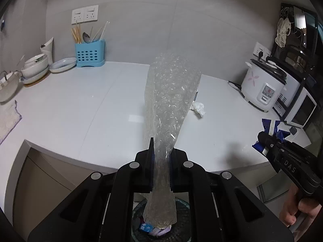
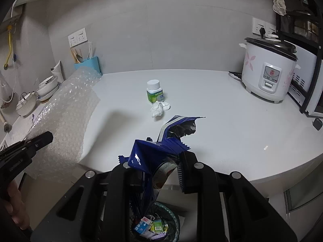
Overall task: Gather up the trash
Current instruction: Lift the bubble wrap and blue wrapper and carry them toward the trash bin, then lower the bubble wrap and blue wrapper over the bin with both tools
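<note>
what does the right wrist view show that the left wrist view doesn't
Only the right wrist view shows the small white-capped bottle standing just behind the crumpled tissue; in the left view the bubble wrap hides it. Only the left wrist view shows the cloth at the counter's left edge. Both show the left gripper shut on the bubble wrap, the right gripper shut on the blue wrapper, the rice cooker, and the trash bin below.

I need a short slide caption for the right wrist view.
Right gripper holds a blue wrapper above the trash bin; tissue remains on the counter.
</note>
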